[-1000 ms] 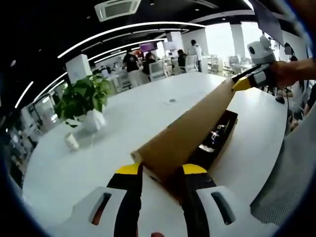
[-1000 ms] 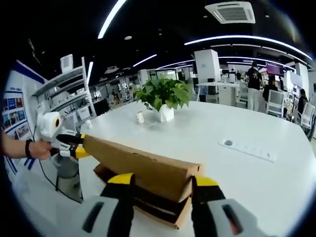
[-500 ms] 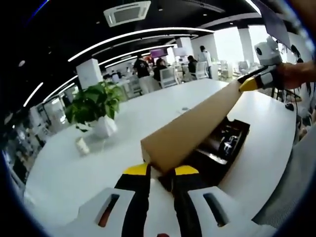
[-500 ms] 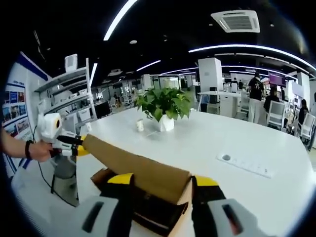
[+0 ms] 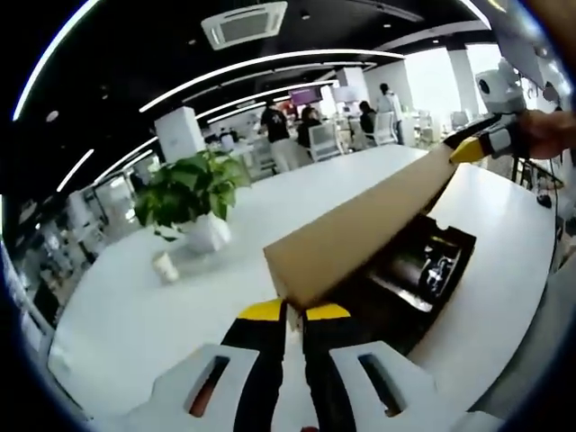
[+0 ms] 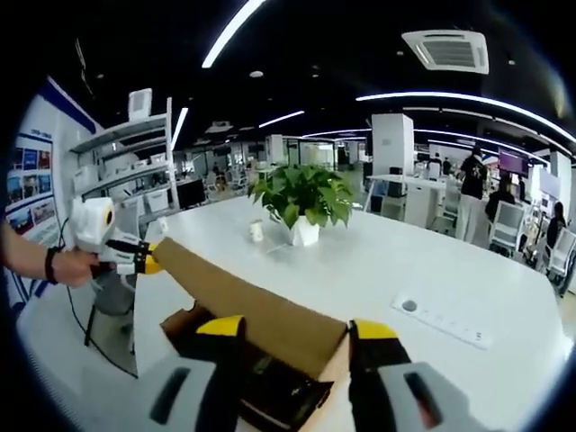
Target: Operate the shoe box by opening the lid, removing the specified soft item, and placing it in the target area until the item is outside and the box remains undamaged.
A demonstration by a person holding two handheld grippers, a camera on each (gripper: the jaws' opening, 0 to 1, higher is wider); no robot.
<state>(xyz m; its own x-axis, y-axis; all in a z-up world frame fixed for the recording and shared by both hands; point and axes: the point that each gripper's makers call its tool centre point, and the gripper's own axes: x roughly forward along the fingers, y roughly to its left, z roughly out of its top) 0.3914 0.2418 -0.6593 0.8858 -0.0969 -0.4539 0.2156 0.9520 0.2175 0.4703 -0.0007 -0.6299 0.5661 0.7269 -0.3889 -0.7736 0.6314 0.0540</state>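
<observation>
On the white office table [image 6: 432,261] I am mid lid-opening: my left gripper [image 5: 294,313] pinches the brown cardboard lid [image 5: 360,229] over the open shoe box [image 5: 423,270], right gripper [image 6: 297,331] spread; next, lift it clear.

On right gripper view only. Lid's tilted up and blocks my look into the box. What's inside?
Observer: The left gripper view looks into the shoe box: a dark interior with a black-and-white item lying in it.
Operator: Left tongs gripping?
Observer: Looks so. The left tongs have their jaws nearly together on the corner of the lid.
Operator: My end from there?
Observer: The right tongs meet the lid's far end, with a hand behind them. Their grip is unclear.
</observation>
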